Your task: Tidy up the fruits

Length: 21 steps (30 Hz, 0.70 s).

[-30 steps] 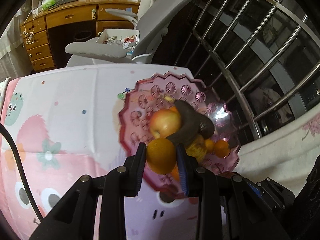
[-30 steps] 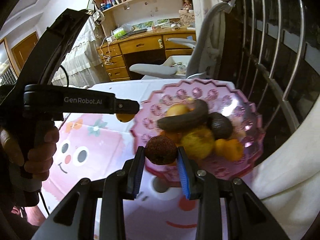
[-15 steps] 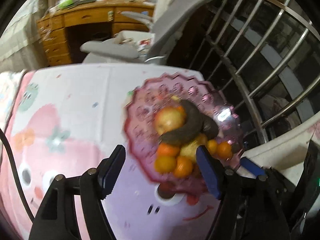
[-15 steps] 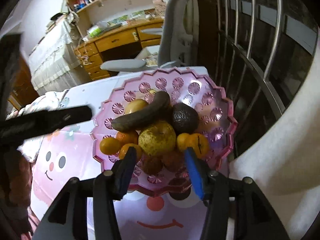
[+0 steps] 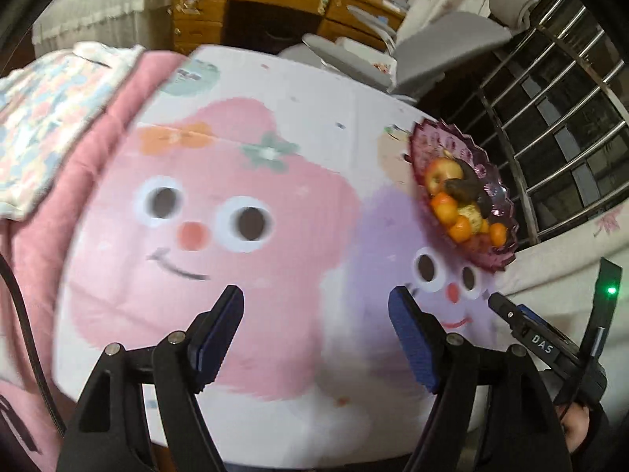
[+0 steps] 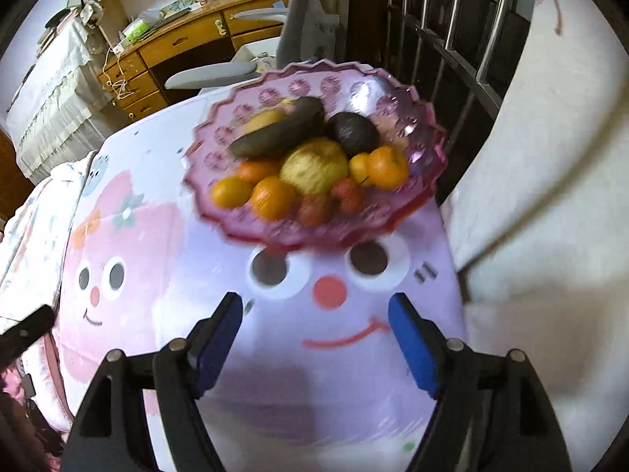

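Both fruits carried a second ago have been released into the pink dish (image 6: 426,145), seemingly completing the heap, and the left gripper (image 5: 316,338) and right gripper (image 6: 314,338) are drawn back with fingers wide apart and empty.

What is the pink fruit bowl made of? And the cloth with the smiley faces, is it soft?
The pink bowl looks like clear tinted plastic, maybe glass: light glints on its scalloped rim and round pattern, and you can see through it. The cloth looks like soft printed fabric: it is matte, with no shine, and drapes over the edges. How soft it feels cannot be told from pictures.
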### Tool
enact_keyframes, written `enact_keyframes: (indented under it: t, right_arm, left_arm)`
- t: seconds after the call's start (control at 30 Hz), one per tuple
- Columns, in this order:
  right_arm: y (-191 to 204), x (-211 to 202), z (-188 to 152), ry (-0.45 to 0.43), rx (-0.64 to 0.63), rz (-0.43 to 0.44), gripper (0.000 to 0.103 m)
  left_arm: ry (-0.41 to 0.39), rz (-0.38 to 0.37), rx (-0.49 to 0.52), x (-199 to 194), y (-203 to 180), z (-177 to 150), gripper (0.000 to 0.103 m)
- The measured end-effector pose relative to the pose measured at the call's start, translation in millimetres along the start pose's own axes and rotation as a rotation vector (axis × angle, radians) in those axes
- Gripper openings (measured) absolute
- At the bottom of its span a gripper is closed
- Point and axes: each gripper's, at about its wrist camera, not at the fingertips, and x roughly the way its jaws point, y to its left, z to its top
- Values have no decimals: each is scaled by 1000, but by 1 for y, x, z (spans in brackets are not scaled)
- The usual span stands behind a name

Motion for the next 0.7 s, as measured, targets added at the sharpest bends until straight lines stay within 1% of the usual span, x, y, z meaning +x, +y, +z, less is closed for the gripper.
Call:
enact_keyframes:
  t: [0.07, 0.1, 0.13, 0.17, 0.23, 0.3, 0.33, 0.4, 0.47, 0.53, 0.7]
  right_arm:
    - [17, -2, -18, 10, 2, 15, 79]
    - [26, -4, -26, 11, 1, 25, 79]
    - [34, -6, -35, 6, -2, 36, 79]
    - [44, -9, -47, -4, -14, 47, 79]
    - [60, -15, -67, -12, -44, 52, 79]
    - [74, -22, -85, 2, -71, 72, 79]
    - [79, -29, -92, 7, -76, 99, 79]
    - [86, -44, -103, 22, -86, 141, 79]
    - [90, -58, -110, 45, -103, 161, 81]
    - [91, -77, -112, 67, -120, 169, 83]
    - [88, -122, -110, 66, -127, 169, 86]
  left_arm:
    - [-40, 26, 3, -21, 22, -11, 75]
    - [-53, 54, -7, -29, 33, -15, 76]
    - [-66, 90, -26, -39, 45, -21, 82]
    - [-72, 113, -34, -47, 54, -26, 84]
    - [-64, 147, -40, -63, 69, -33, 85]
    - [-56, 149, -21, -78, 75, -37, 86]
    - [-67, 164, 0, -87, 75, -39, 90]
    - [-82, 195, 32, -98, 71, -43, 94]
    - [-69, 191, 39, -104, 62, -46, 94]
    - [-54, 151, 61, -110, 47, -48, 94]
    - [-78, 89, 140, -134, 8, -56, 94]
